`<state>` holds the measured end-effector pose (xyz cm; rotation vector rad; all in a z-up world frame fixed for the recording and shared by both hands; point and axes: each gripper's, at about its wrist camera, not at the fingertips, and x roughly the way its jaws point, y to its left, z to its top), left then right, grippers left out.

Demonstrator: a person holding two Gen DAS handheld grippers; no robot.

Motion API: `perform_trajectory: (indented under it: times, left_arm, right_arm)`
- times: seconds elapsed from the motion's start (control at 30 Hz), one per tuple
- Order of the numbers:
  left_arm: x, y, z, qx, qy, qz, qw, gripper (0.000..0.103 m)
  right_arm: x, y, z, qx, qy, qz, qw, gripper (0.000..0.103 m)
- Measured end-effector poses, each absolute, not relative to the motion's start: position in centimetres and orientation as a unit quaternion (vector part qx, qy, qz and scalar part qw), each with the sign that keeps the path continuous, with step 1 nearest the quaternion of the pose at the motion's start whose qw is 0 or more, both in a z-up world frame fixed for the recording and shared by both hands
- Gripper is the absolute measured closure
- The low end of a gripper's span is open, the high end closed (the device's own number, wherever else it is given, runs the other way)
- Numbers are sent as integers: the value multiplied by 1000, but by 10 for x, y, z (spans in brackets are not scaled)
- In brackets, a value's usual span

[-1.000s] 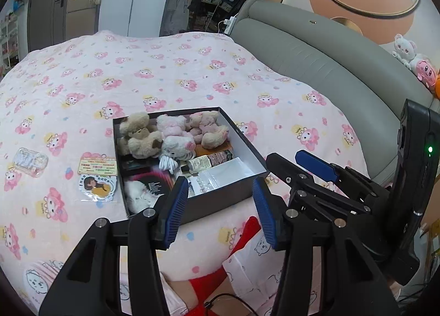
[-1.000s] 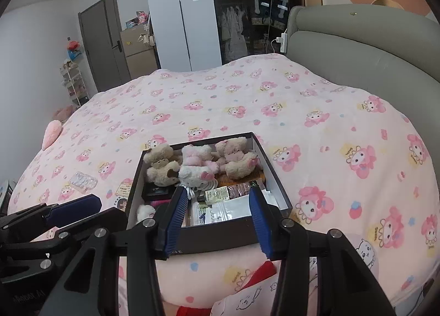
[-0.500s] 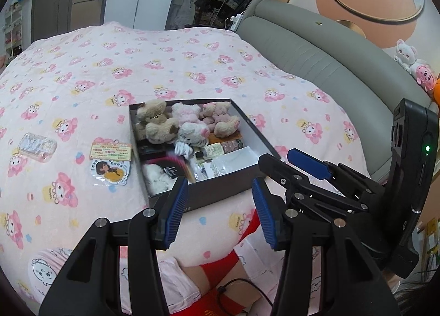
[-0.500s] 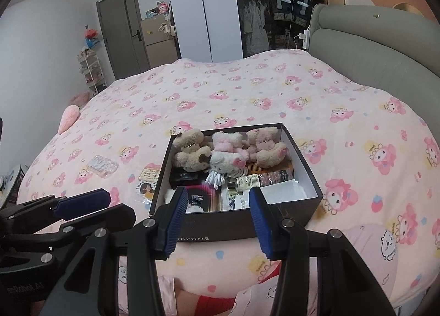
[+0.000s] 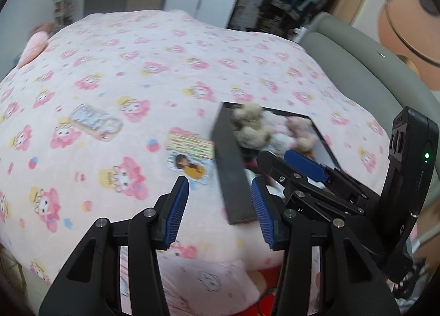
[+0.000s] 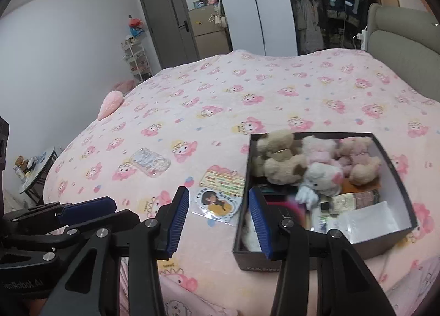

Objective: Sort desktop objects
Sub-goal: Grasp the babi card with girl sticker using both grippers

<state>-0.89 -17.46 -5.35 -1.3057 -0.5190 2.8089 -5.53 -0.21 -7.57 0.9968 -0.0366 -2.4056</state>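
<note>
A black open box [image 6: 310, 133] on the pink bed holds several plush toys [image 6: 277, 161], a white packet and small items. Left of it lie a yellow-green card [image 6: 222, 179], a round girl sticker [image 6: 216, 201] and a clear plastic case [image 6: 150, 161]. My right gripper [image 6: 219, 215] hovers open and empty above the sticker, near the box's left wall. In the left wrist view my left gripper [image 5: 220, 211] is open and empty above the bed near the box's [image 5: 231, 178] near corner. The sticker [image 5: 189, 166], card [image 5: 191, 145] and case [image 5: 95, 122] lie ahead of it.
A pink heart cushion [image 6: 110, 104] lies at the bed's far left edge. A grey padded headboard [image 5: 357, 73] bounds the right side. A small side table [image 6: 38, 170] stands left of the bed. A person's pink-clad lap [image 5: 206, 283] is under the grippers.
Both grippers swung left and dipped lower. The box slid from centre to the right of both views, and the card, sticker and clear case now lie ahead. Jaw width looks the same.
</note>
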Motion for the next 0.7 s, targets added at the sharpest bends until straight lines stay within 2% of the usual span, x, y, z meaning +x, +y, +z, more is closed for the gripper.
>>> perform_trajectory:
  times: [0.23, 0.37, 0.5, 0.63, 0.7]
  left_arm:
    - [-45, -246, -134, -452, -265, 850, -61, 55]
    - [-75, -275, -180, -484, -326, 811, -46, 56]
    - [-104, -290, -219, -530, -383, 757, 12, 59]
    - [-135, -294, -234, -552, -366, 749, -5, 59]
    - [-148, -293, -243, -558, -382, 736, 6, 59]
  right_arm:
    - [-106, -76, -140, 475, 7, -851, 225, 61]
    - [-132, -97, -176, 514, 4, -836, 193, 61]
    - [-147, -113, -199, 533, 44, -822, 197, 63]
    - [-158, -118, -204, 537, 40, -822, 185, 63]
    - [-162, -117, -206, 527, 33, -832, 169, 63]
